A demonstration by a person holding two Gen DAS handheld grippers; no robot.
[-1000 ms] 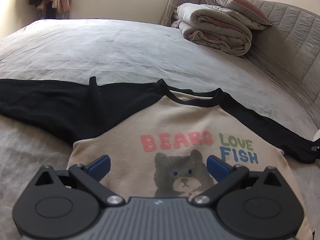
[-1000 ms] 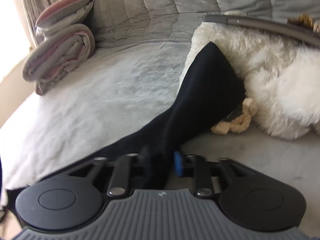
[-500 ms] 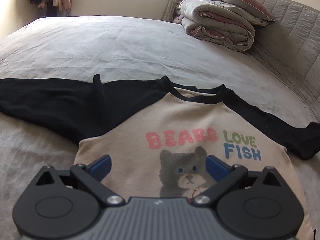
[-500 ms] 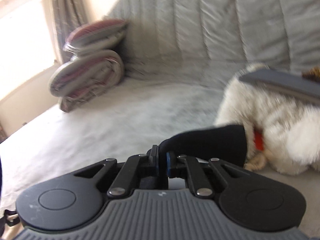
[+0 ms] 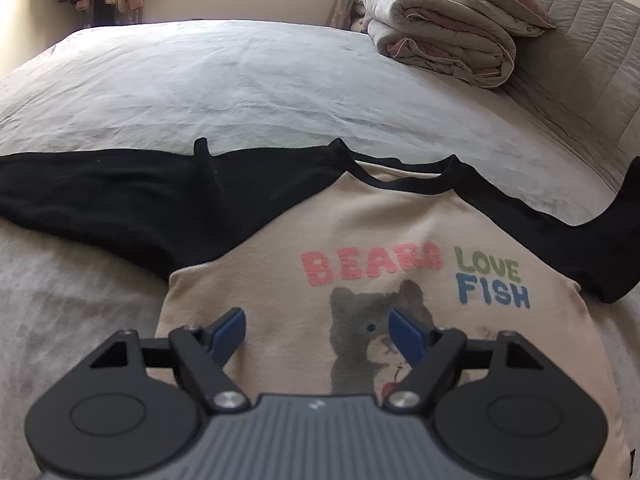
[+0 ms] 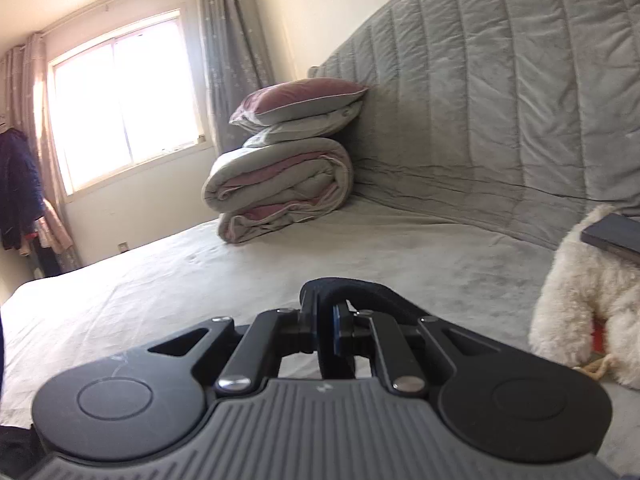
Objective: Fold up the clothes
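Observation:
A beige shirt (image 5: 280, 280) with black sleeves and a bear print lies face up on the grey bed (image 5: 240, 80). Its left black sleeve (image 5: 120, 192) is spread flat to the left. My left gripper (image 5: 316, 330) sits low over the shirt's front near the bear; its jaws are closing, with the blue pads still apart and only flat fabric under them. In the left wrist view, the right black sleeve (image 5: 616, 232) rises off the bed at the right edge. My right gripper (image 6: 326, 320) is shut on that sleeve (image 6: 360, 292), which loops over its pads.
A folded duvet with pillows (image 6: 280, 184) is stacked at the head of the bed against the quilted grey headboard (image 6: 500, 100). A white plush toy (image 6: 580, 300) with a dark flat object (image 6: 616, 236) on it lies at the right. Clothes hang by the window (image 6: 120, 96).
My right gripper has lifted the black sleeve up off the plush toy and swung toward the window. The left gripper's pads have come closer together; the hand stayed put.

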